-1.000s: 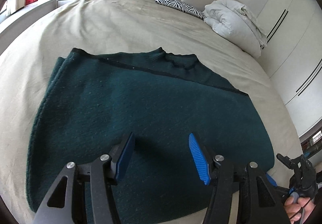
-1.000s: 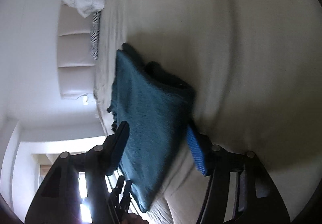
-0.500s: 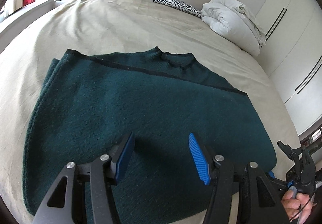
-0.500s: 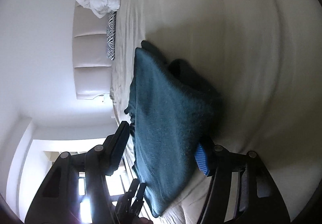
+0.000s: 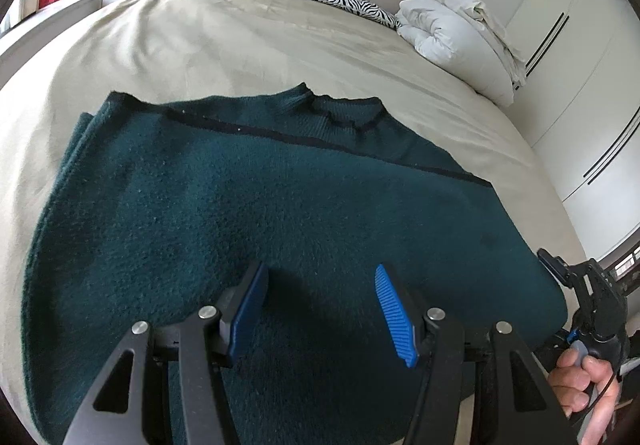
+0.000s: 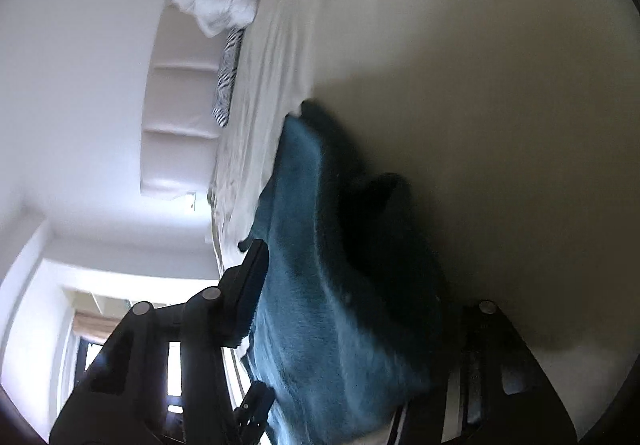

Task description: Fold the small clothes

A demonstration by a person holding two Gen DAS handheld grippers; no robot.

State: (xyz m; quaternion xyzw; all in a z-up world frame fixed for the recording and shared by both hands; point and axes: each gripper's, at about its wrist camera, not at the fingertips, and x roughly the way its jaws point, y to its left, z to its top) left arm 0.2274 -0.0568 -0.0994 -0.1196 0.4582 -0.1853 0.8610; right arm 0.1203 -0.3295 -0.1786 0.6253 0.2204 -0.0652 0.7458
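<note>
sweater: dark green sweater [image 5: 256,229] lies flat on the near part of the beige bed [image 5: 240,41] | left gripper [image 5: 322,311]: my jaws gape above it, gripping nothing | right gripper [image 6: 344,309]: my jaws have just been closing on its near right edge; fabric between them

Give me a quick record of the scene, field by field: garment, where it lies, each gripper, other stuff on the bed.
garment: dark green sweater, partly folded
surface: bed
left gripper: jaws open over the sweater's near edge, nothing between them
right gripper: jaws have just been closing, sweater's edge between them
also on bed: white duvet, zebra pillow
</note>
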